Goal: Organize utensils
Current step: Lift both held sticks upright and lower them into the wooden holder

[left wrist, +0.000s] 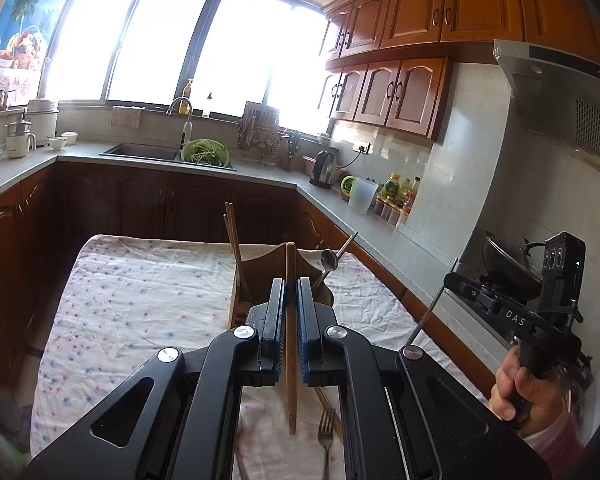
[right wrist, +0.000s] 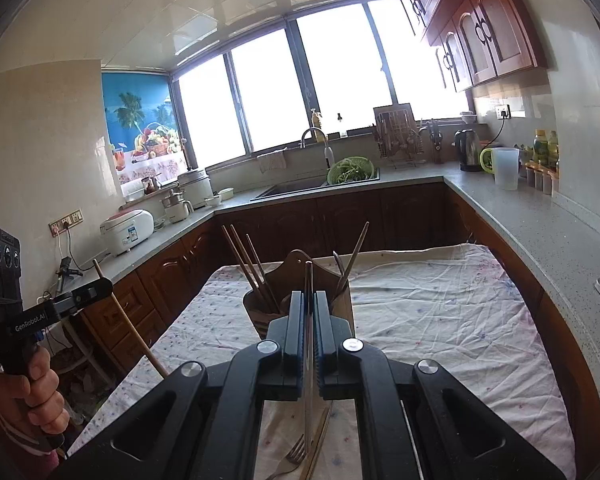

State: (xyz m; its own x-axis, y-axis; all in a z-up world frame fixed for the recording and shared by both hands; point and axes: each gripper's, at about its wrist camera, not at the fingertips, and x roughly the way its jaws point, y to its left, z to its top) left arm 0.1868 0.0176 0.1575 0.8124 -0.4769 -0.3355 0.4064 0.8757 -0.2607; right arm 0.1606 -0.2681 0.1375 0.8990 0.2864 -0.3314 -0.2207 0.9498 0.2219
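Note:
My left gripper (left wrist: 291, 284) is shut on a wooden chopstick (left wrist: 291, 384), held upright above the cloth-covered table (left wrist: 140, 292), just short of the wooden utensil holder (left wrist: 260, 268). My right gripper (right wrist: 309, 300) is shut on a thin metal chopstick (right wrist: 308, 400), also near the holder (right wrist: 296, 276). The holder has wooden chopsticks (left wrist: 233, 236) in its left compartment and a spoon (left wrist: 329, 261) with a metal stick on the right. A fork (left wrist: 326, 436) and another chopstick lie on the cloth below the grippers. The right gripper also shows in the left wrist view (left wrist: 452, 276), holding its thin stick.
A grey countertop (left wrist: 380, 236) runs along the right and back, with a kettle (left wrist: 325, 169), a plastic jug (left wrist: 362, 196) and bottles. A sink with a green colander (left wrist: 205, 153) sits under the window. A wok (left wrist: 508, 260) is on the stove at right.

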